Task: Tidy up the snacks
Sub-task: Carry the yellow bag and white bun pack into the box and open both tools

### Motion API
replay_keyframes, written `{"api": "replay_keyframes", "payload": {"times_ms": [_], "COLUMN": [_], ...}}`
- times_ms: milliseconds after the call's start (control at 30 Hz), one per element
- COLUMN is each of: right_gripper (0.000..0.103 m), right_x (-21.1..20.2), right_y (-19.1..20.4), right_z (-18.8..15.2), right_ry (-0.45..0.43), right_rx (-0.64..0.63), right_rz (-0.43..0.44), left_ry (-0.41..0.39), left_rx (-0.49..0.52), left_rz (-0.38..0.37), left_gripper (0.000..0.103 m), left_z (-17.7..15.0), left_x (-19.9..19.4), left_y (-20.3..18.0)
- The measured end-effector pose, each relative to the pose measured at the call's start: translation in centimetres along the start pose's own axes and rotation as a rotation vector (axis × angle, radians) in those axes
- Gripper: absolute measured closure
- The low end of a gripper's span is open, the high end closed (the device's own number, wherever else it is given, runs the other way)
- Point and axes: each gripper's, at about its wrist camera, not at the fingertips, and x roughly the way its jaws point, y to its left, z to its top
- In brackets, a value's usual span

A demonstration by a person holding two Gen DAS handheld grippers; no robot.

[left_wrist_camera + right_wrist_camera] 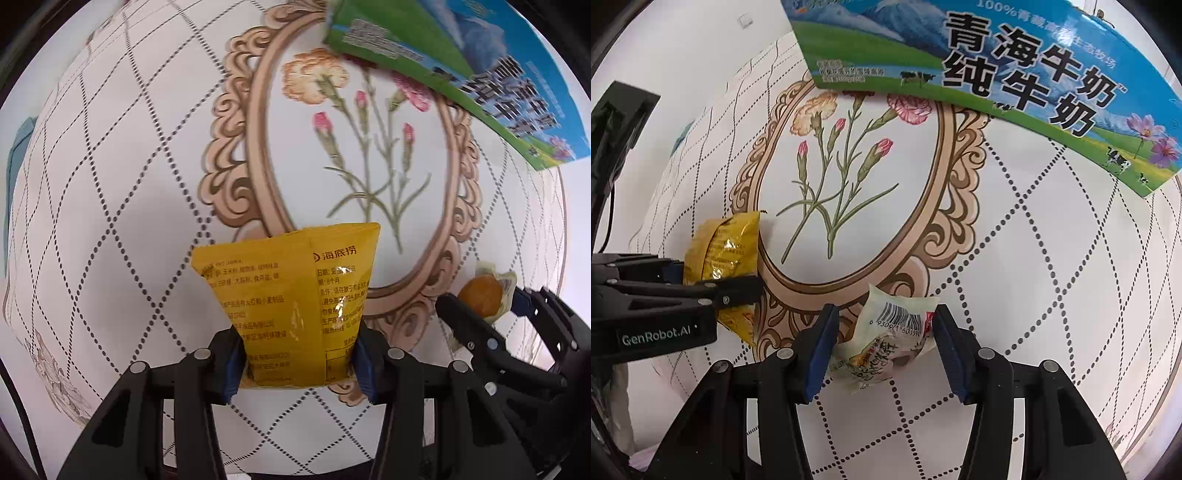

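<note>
1. Blue-padded fingers of the left claw (299, 363) were clamped on a yellow snack bag (295, 306), held upright above the floral tablecloth (129, 221).
2. The right claw (886, 354) pinched a pale wrapped snack (886, 339); its right pad seemed barely to touch.
3. A blue-and-green milk carton (997, 74) lay well apart, at the table's far side.

You see a white quilted cloth (1052, 258) with a printed oval flower frame (849, 184); a wall switch (745, 20) sits beyond the cloth.
</note>
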Motion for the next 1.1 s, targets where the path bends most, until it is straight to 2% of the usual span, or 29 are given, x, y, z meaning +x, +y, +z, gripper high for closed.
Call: {"api": "replay_keyframes", "payload": {"times_ms": [133, 200, 267, 300, 333, 367, 467, 533, 667, 733, 833, 967, 1100], "right_gripper": [0.048, 0.041, 0.039, 0.039, 0.038, 0.033, 0.03, 0.03, 0.03, 0.03, 0.039, 0.04, 0.04], "right_x": [-1.7, -0.6, 0.5, 0.4, 0.1, -0.2, -1.0, -1.0, -0.3, 0.2, 2.0, 2.2, 2.0], "right_y": [-1.3, -2.2, -3.4, -4.0, -4.5, -5.0, -5.8, -6.0, -5.3, -5.2, -3.9, -2.6, -2.3], "right_z": [0.1, 0.6, 0.0, -0.2, -0.3, -0.4, -0.7, -1.1, -0.8, -0.5, 0.8, 0.6, 0.5], "right_ry": [-0.021, 0.05, 0.104, 0.102, 0.1, 0.098, 0.088, 0.098, 0.105, 0.094, 0.094, 0.073, 0.049], "right_rx": [0.022, 0.034, 0.088, 0.112, 0.134, 0.155, 0.17, 0.169, 0.178, 0.174, 0.128, 0.063, 0.067], "right_rz": [0.011, 0.029, 0.075, 0.101, 0.131, 0.156, 0.171, 0.182, 0.186, 0.181, 0.143, 0.089, 0.092], "left_ry": [0.018, 0.047, 0.073, 0.079, 0.08, 0.085, 0.09, 0.08, 0.057, 0.054, 0.053, 0.053, 0.044], "left_rx": [0.028, -0.008, -0.024, -0.027, -0.034, -0.038, -0.022, -0.015, -0.004, 0.007, 0.008, 0.005, 0.005], "left_rz": [0.005, -0.013, -0.029, -0.045, -0.069, -0.087, -0.063, -0.043, 0.002, 0.01, 0.035, 0.042, 0.033], "left_gripper": [0.056, 0.055, 0.047, 0.043, 0.034, 0.029, 0.029, 0.031, 0.053, 0.054, 0.056, 0.056, 0.057], "left_z": [0.0, -0.1, -0.1, -0.1, -0.2, -0.3, -0.8, -1.2, -1.3, -1.7, -2.0, -2.4, -2.6], "left_x": [0.6, 1.7, 2.6, 2.7, 2.8, 3.0, 3.4, 3.4, 3.5, 3.4, 3.0, 2.1, 0.5], "left_y": [-1.7, -1.8, -1.8, -1.8, -1.9, -2.0, -2.6, -3.3, -4.9, -5.2, -5.6, -5.0, -4.6]}}
